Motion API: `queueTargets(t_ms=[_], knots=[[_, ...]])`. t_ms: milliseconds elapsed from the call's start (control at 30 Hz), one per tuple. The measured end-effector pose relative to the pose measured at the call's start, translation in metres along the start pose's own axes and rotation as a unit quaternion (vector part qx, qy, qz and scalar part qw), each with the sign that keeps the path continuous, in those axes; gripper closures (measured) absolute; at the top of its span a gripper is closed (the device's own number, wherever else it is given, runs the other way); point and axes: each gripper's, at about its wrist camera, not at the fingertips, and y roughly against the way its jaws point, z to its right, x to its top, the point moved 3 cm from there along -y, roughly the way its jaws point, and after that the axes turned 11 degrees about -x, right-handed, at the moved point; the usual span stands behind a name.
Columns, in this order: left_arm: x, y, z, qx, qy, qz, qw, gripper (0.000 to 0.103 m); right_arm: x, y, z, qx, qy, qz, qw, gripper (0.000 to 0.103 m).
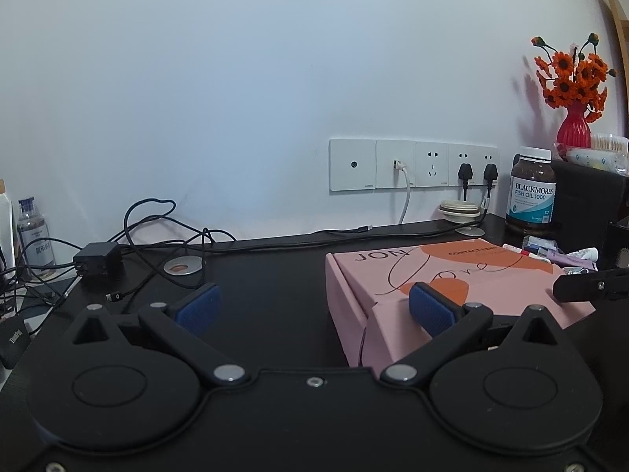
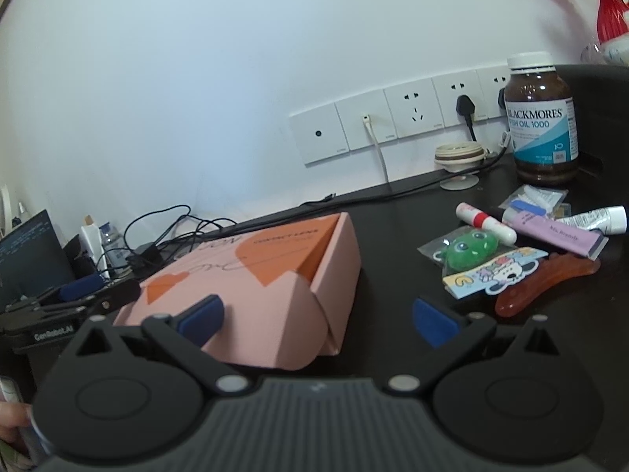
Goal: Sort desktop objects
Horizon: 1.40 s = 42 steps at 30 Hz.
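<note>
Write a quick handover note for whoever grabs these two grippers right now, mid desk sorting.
Left gripper: open, holding nothing, at the near left corner of the pink box.
Right gripper: open, holding nothing, at the box's right end.
The box is closed on the black desk. The loose pile lies to its right: green toy, white-and-red tube, purple box, sticker card, amber scraper, below the fish oil bottle.
Done: nothing visibly sorted. Left: all items.
</note>
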Motion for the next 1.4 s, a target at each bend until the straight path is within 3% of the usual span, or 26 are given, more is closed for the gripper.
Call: queueTargets(t_ms=[733,1033,1400], knots=[[0.000,0.000,-0.005,-0.002,0.016,-0.004,0.9999,0.000,0.001,0.000,-0.002,-0.014,0.007,-0.003,1.000,0.001],[-0.002,-0.001,-0.009,-0.007,0.030,-0.007,0.9995,0.000,0.011,-0.004,-0.018,-0.009,-0.029,0.005,1.000,0.001],[-0.004,-0.006,-0.007,0.000,0.022,-0.024,0.9995,0.000,0.009,-0.040,-0.038,-0.028,-0.033,-0.038,0.998,0.001]])
